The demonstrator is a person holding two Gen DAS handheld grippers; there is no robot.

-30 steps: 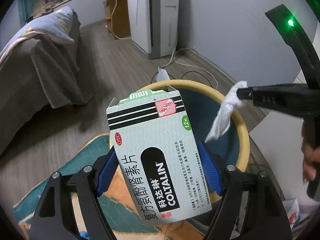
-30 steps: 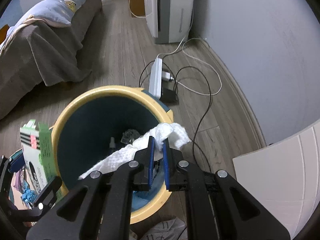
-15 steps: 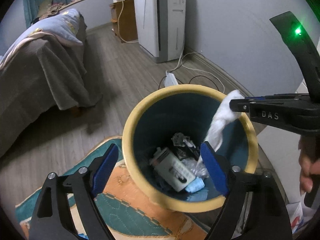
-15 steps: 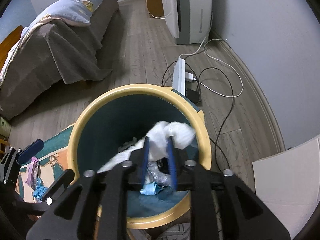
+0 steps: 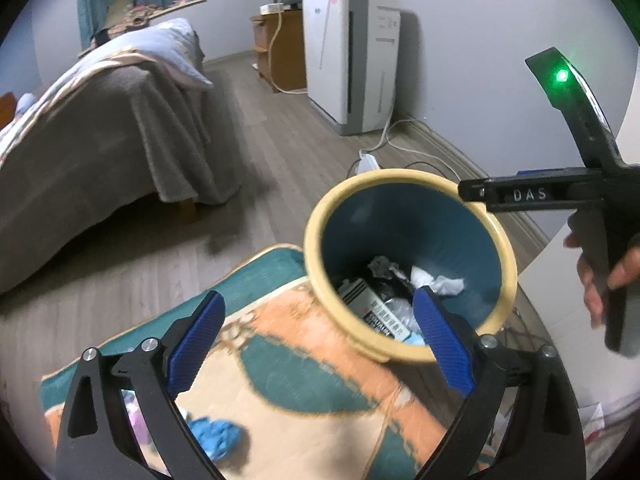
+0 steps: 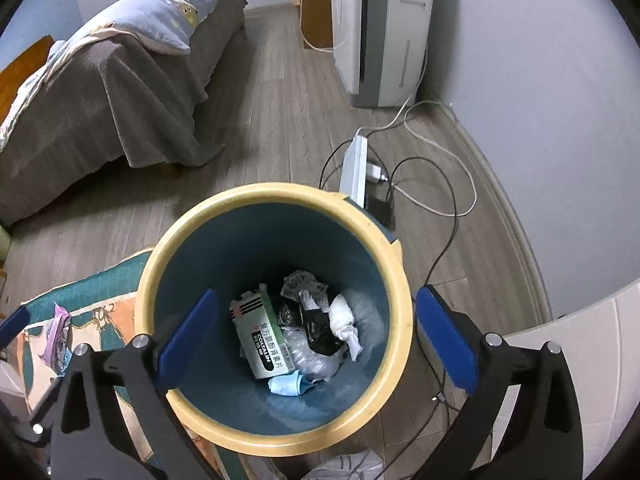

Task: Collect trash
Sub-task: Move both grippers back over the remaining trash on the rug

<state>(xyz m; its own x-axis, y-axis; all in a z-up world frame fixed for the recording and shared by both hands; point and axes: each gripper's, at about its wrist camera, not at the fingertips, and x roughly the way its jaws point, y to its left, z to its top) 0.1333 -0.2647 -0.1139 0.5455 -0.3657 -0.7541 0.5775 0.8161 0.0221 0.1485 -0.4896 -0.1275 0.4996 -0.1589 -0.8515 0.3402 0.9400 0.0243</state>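
Note:
A yellow-rimmed bin with a teal inside stands on the floor. In it lie a white medicine box, a white tissue, a black bag and a blue scrap. My right gripper hangs right over the bin, its jaws opening wide with nothing between them. My left gripper is at the bin's near left side, over the rug, jaws also opening and empty. From there the box and tissue show inside, and a right gripper finger reaches over the rim.
A patterned rug carries a crumpled blue item and a purple item. A bed stands at the left, an air purifier by the wall. A power strip with cables lies behind the bin. A hand holds the right gripper.
The left gripper let the medicine box drop into the bin and drew back to the left. The right gripper opened and the tissue fell in.

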